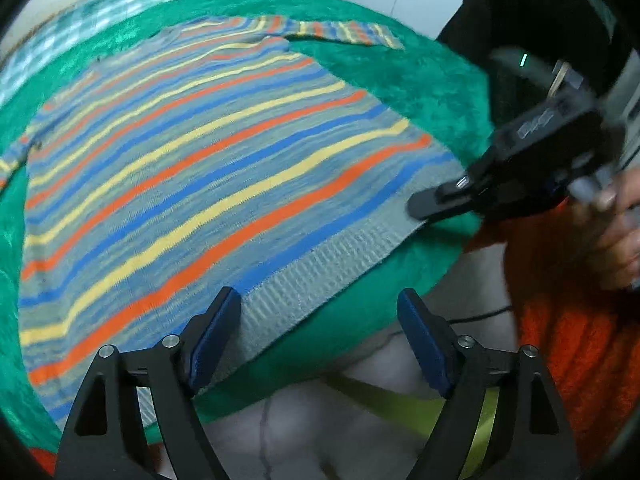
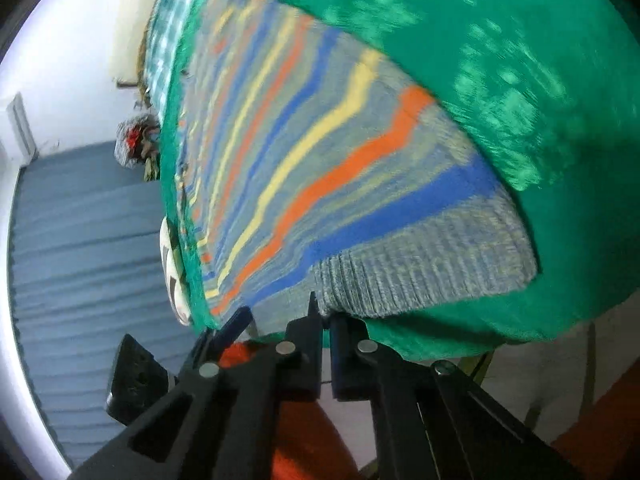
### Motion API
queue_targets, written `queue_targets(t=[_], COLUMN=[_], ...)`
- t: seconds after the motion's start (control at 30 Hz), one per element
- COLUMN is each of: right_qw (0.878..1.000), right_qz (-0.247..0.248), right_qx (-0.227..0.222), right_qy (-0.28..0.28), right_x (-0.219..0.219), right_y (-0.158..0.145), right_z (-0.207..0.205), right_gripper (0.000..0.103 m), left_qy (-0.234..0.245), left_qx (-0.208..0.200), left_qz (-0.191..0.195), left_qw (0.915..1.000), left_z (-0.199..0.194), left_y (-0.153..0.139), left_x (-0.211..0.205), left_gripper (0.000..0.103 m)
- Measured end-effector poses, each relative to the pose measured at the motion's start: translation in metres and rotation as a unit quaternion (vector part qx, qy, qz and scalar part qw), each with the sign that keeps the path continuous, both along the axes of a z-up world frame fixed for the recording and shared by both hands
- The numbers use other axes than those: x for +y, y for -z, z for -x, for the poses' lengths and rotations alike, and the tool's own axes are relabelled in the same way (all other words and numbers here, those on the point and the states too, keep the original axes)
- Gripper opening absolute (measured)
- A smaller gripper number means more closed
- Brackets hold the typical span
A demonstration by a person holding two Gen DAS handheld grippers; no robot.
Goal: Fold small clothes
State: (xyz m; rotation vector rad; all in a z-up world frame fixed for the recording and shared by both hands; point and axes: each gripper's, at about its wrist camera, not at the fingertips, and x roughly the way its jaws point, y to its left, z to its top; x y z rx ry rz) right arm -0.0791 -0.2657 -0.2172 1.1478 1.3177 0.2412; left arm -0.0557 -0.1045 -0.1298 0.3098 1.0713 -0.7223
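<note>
Striped sweater (image 1: pixel 200 152) lies flat, spread on the green blanket (image 1: pixel 420 72), its grey ribbed hem (image 1: pixel 320 272) along the blanket's near edge and one sleeve (image 1: pixel 344 34) stretched toward the far edge. My right gripper (image 2: pixel 326 320) has its fingers pressed together on the hem at the sweater's near right corner; the knit sits between the pads. My left gripper (image 1: pixel 320 336) is spread wide, fingers apart, hovering just above the hem near the blanket's near edge, touching nothing. Blue ribbed floor mat (image 2: pixel 80 240) lies below the blanket's left side.
</note>
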Motion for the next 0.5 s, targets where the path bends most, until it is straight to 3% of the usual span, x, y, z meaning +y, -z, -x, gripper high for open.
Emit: queue_targets(t=[0.13,0.27,0.4,0.5], right_qw=[1.0,0.999,0.998,0.997], right_qz=[-0.002,0.0,0.025,0.038], right_qx=[0.0,0.022,0.043,0.053], right_qy=[-0.017,-0.027,-0.032,-0.039], right_x=[-0.006,-0.008,-0.01,-0.008], right_y=[-0.012,-0.006,0.002,0.008], right_z=[0.007,0.013,0.017,0.019], right_gripper=[0.002,0.002,0.001,0.001], left_qy=[0.004,0.012,0.006,0.009], left_qx=[-0.025,-0.014,0.018,0.02], left_qz=[-0.059,-0.057,-0.056,-0.06], left_qw=[0.998,0.9982,0.9982,0.9979], left_z=[-0.002,-0.011,-0.019,-0.016], left_y=[0.008,0.009,0.016,0.017], left_x=[-0.007,-0.002,0.003,0.004], left_gripper=[0.066,0.006,0.002,0.002])
